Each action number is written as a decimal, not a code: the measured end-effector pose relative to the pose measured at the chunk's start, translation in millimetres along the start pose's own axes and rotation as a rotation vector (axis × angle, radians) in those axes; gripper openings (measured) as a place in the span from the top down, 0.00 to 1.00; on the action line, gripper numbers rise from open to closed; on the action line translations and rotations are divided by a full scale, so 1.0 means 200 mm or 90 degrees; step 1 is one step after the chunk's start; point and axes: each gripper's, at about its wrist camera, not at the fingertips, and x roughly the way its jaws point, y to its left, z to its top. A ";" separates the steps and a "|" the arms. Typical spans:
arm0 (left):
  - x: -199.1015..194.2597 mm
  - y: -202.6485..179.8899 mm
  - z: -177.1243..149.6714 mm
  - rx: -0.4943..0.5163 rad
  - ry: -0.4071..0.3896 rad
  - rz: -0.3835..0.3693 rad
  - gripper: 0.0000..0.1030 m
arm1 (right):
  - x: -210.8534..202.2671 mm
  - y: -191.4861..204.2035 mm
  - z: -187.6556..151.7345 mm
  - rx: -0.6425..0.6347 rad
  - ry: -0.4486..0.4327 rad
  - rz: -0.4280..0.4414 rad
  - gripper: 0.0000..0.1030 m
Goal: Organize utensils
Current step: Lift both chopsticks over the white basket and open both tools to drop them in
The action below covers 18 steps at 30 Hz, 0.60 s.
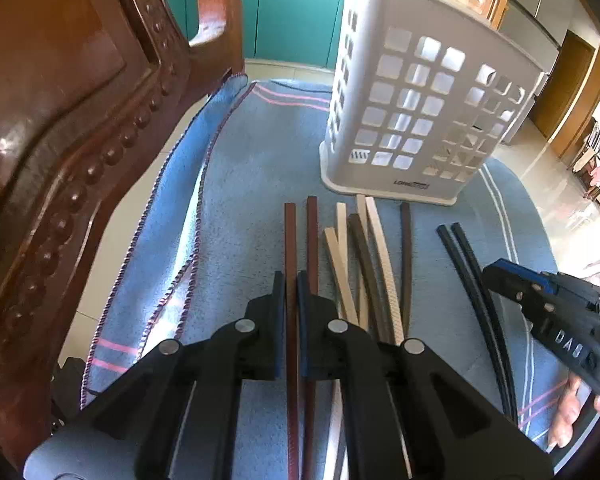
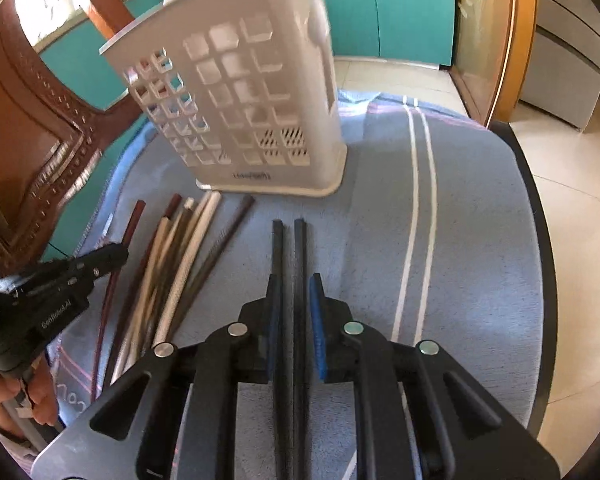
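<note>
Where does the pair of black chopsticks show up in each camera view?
Left wrist view: black chopsticks lie at the right, beside the right tool.
Right wrist view: black chopsticks run up the centre, between the right tool's fingers.
Shared landmark: the white perforated utensil holder beyond them.

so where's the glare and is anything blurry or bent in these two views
Left wrist view: sun washes out the floor at right and glints on the carved wooden chair; the holder looks bowed by the fisheye. Right wrist view: the white stripes on the blue towel curve, and the mixed chopsticks look slightly smeared.
</note>
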 end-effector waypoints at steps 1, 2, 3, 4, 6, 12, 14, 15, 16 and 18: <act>0.01 0.00 0.00 0.000 0.003 0.002 0.93 | 0.02 0.00 0.00 -0.002 0.007 -0.014 0.85; 0.02 0.00 0.00 0.001 0.005 0.004 0.93 | 0.04 0.00 0.00 -0.003 0.011 -0.024 0.85; 0.03 0.00 0.00 0.001 0.008 0.005 0.93 | 0.05 0.00 0.00 -0.005 0.010 -0.031 0.85; 0.06 0.00 0.01 0.001 0.011 0.006 0.93 | 0.05 0.01 0.00 -0.012 0.005 -0.039 0.85; 0.09 0.00 0.02 -0.002 0.018 0.008 0.93 | 0.05 0.03 0.00 -0.023 0.001 -0.051 0.85; 0.14 -0.05 0.04 0.010 0.015 0.029 0.92 | 0.05 0.04 -0.01 -0.044 -0.006 -0.067 0.84; 0.13 -0.07 0.03 0.017 0.014 0.039 0.91 | 0.05 0.05 -0.02 -0.051 -0.009 -0.070 0.84; 0.12 -0.08 0.02 0.022 0.013 0.047 0.91 | 0.05 0.05 -0.03 -0.055 -0.010 -0.073 0.84; 0.11 -0.09 0.01 0.029 0.012 0.054 0.91 | 0.05 0.05 -0.03 -0.061 -0.011 -0.077 0.83; 0.09 -0.11 -0.01 0.037 0.012 0.061 0.90 | 0.06 0.07 -0.04 -0.067 -0.013 -0.082 0.80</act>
